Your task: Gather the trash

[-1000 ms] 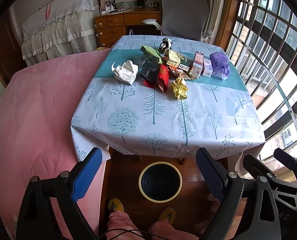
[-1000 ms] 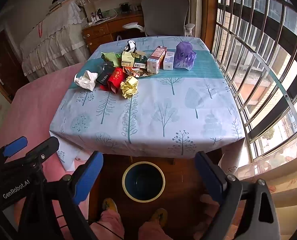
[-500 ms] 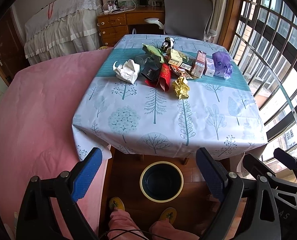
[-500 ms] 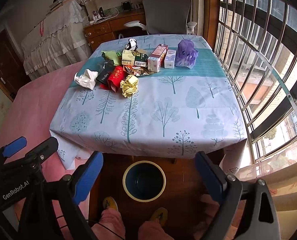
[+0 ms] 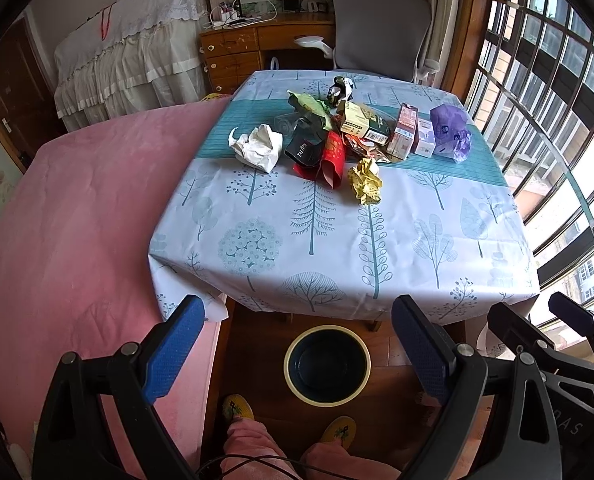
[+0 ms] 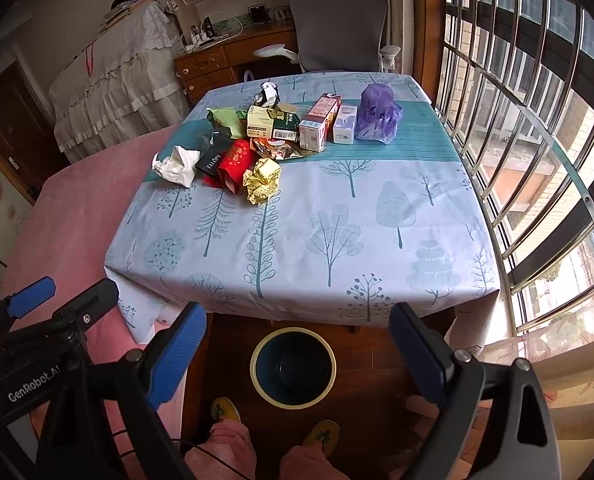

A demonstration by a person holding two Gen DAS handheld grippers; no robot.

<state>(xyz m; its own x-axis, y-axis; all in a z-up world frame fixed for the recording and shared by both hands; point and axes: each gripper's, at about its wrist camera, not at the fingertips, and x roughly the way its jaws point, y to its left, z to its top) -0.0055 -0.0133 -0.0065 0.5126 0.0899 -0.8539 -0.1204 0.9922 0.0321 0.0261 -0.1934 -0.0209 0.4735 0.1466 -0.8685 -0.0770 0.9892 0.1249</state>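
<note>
A heap of trash lies at the far side of the table (image 5: 337,248) (image 6: 337,248): crumpled white paper (image 5: 257,147) (image 6: 177,166), a crumpled yellow wrapper (image 5: 364,181) (image 6: 261,181), a red packet (image 5: 333,159) (image 6: 235,164), a black packet (image 5: 304,148), small cartons (image 5: 405,131) (image 6: 319,126) and a purple bag (image 5: 449,132) (image 6: 377,114). A dark bin with a yellow rim (image 5: 327,364) (image 6: 293,367) stands on the floor under the table's near edge. My left gripper (image 5: 297,344) and right gripper (image 6: 297,348) hover open above the bin, holding nothing.
A pink bedspread (image 5: 65,220) fills the left. Barred windows (image 6: 537,120) run along the right. A grey office chair (image 5: 381,28) and a wooden desk (image 5: 257,44) stand behind the table. The person's pink trouser legs and yellow slippers (image 5: 237,408) are beside the bin.
Both cameras have tilted slightly, so the table and trash sit a little lower in view. Both grippers stay open and empty.
</note>
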